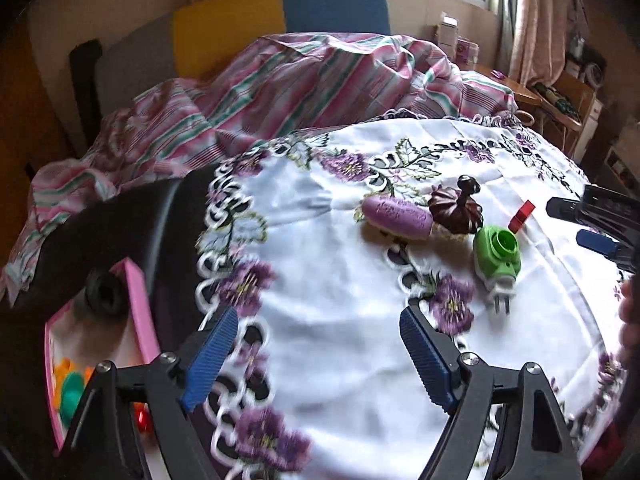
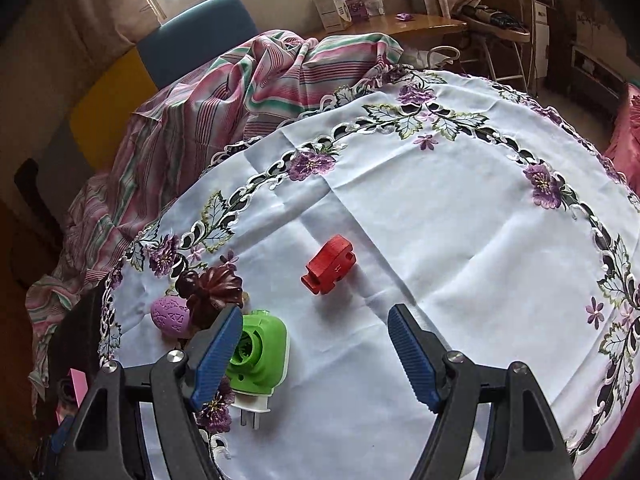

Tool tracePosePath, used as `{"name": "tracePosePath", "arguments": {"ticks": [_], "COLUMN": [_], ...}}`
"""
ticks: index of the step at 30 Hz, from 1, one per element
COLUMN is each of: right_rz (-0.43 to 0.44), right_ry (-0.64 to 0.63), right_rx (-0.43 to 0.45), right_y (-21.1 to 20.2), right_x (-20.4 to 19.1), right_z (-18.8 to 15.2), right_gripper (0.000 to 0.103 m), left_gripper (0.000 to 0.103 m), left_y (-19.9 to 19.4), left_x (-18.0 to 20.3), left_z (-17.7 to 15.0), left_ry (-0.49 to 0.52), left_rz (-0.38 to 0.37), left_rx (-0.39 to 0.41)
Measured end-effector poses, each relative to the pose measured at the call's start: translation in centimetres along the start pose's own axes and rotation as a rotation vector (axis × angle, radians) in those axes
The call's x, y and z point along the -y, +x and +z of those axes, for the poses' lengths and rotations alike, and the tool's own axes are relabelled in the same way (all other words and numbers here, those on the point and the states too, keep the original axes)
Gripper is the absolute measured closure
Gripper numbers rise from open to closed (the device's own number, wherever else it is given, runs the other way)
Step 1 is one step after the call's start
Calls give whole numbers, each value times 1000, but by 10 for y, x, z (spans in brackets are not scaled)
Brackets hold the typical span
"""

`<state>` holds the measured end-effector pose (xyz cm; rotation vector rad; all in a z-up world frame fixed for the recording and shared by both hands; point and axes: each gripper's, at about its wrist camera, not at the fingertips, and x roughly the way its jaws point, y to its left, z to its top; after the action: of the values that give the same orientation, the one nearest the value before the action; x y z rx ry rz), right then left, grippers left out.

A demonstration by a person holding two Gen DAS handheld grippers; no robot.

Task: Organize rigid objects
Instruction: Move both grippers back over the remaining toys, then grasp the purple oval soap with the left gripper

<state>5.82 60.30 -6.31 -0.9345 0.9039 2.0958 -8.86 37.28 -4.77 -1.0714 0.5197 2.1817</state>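
The tabletop (image 2: pixel 460 220) lies bare across its far and right-hand stretch, giving a gripper open passage. A tight cluster crowds the near left: purple egg (image 2: pixel 170 318), dark lid (image 2: pixel 216 292) and green plug-in (image 2: pixel 260 354) nearly touching, with the red block (image 2: pixel 330 264) standing clear beside them.

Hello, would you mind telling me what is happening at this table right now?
A person is sorting small objects with two handheld grippers. Both the left gripper and right gripper are open and empty. A green plug-in device, red block, purple egg and dark brown lid lie on the tablecloth; a pink bin sits beside it.
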Motion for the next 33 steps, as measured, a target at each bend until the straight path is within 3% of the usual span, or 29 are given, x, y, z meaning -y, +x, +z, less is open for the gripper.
{"name": "tracePosePath", "arguments": {"ticks": [7,13,21,26,28,29,33], "right_rz": [17,42,47,45,42,36,25], "right_ry": [1,30,30,48,44,41,40], "right_rx": [-6,-23,-33,-29,-32,-31,-35], "right_y": [0,2,3,3,4,4,6], "right_x": [0,6,5,9,8,8,9], "right_z": [2,3,1,3,2,2,2], "right_gripper": [26,26,26,26,26,26,26], "left_gripper": [19,10,8,8,13,30,29], "left_y": [58,90,114,124,130,132,128], "left_x": [26,47,57,59,59,59,52], "left_z": [39,61,71,79,79,78,71], "left_ry": [139,248,323,318,314,301,225], "left_rz": [-71,-114,-149,-176,-174,-190,-189], "left_rx": [-53,-53,-53,-62,-76,-93,-100]}}
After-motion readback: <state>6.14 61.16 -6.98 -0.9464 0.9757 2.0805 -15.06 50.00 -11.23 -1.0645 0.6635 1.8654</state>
